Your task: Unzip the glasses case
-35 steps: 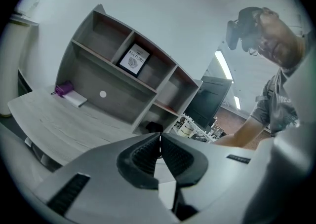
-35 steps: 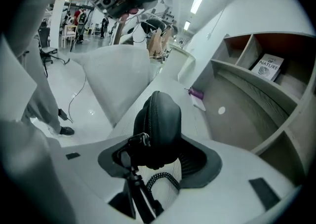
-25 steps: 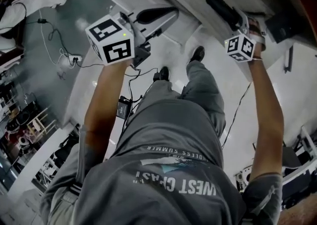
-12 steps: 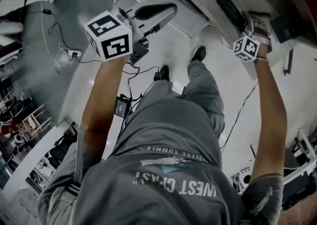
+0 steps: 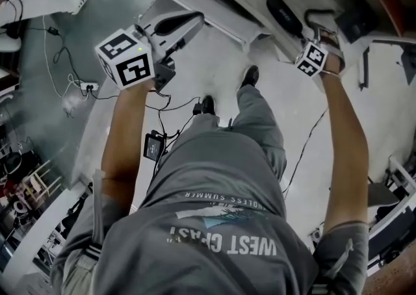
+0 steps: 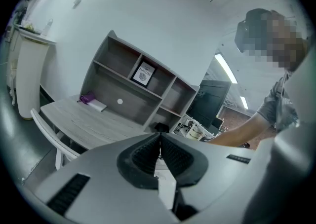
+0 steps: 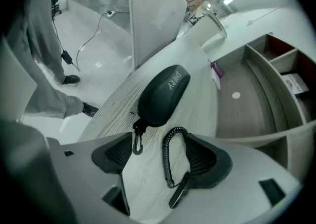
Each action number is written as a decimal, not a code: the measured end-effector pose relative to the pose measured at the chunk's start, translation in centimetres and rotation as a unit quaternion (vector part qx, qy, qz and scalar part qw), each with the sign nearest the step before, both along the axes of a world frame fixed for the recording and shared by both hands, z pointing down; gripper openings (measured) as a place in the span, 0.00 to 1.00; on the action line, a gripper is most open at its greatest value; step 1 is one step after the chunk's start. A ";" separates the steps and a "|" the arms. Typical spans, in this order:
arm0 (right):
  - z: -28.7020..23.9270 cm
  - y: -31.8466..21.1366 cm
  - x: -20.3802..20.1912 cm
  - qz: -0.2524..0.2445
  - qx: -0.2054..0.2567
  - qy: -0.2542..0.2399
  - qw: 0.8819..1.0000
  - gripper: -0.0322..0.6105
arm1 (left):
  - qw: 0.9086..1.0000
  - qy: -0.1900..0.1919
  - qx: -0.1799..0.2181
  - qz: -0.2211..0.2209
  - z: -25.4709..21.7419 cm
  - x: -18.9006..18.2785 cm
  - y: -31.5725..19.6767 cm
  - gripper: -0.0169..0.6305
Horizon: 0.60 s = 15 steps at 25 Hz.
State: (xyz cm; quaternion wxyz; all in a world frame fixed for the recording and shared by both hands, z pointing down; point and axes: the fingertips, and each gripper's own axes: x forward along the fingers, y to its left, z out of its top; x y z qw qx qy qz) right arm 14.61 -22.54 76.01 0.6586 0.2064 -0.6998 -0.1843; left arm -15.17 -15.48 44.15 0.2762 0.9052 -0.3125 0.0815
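Office-like workroom, wooden desk point(image 6: 89, 124), shelf unit point(image 6: 129, 84), monitor point(image 6: 210, 102), floor cables point(image 5: 168, 101), strip lights point(image 6: 224, 68)

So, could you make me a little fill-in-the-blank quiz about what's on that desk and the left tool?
1. The glasses case is coloured ____.
2. It lies on a desk whose top is pale ____.
3. The left tool has its jaws ____, with nothing between them.

Missing words: black; wood; shut.
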 end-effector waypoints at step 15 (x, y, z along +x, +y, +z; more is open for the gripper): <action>-21.7 14.8 -8.8 0.195 0.113 -0.486 0.844 0.06 | 0.988 -0.035 0.149 0.032 0.2 -0.4 12.4 0.03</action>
